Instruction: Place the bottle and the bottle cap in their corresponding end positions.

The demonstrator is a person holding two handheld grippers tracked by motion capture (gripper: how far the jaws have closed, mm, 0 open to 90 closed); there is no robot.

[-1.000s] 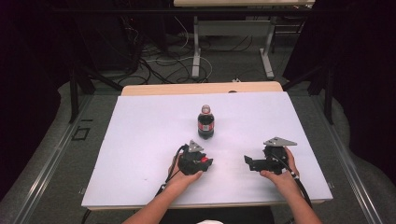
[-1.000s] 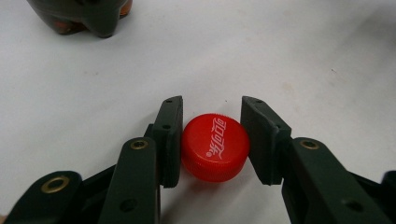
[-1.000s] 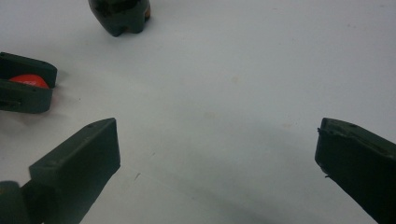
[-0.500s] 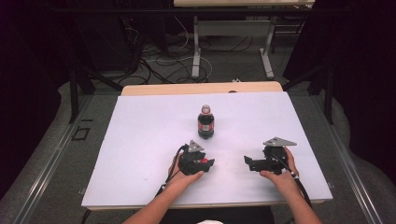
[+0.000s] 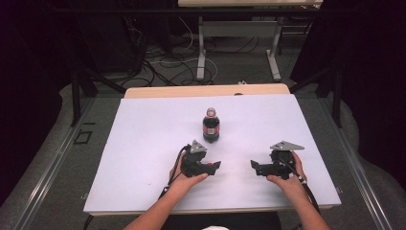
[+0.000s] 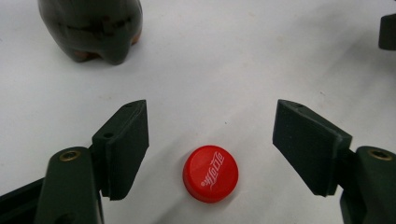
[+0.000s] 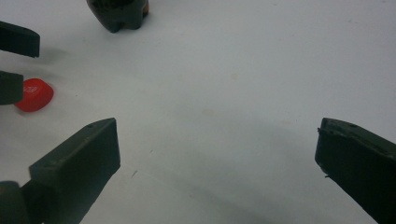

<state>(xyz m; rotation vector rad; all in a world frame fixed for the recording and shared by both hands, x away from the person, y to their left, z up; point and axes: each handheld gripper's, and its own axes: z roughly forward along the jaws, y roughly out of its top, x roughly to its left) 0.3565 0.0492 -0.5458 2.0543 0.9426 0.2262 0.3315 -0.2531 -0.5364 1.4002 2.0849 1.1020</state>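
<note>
A red bottle cap (image 6: 210, 173) lies flat on the white table (image 5: 143, 143) between the spread jaws of the left gripper (image 6: 210, 144), which have just been opening; neither pad touches the cap, its white script face up. A dark cola bottle (image 5: 211, 125) stands upright near the middle of the table, just beyond the left gripper (image 5: 216, 166), with no cap on its neck in the high view. The right gripper (image 5: 254, 167) rests low over the table at the person's right, well apart from the bottle, its 2 jaws wide apart over bare tabletop. Both grippers point inward toward each other, each held in 1 hand, forearms entering from the near edge
</note>
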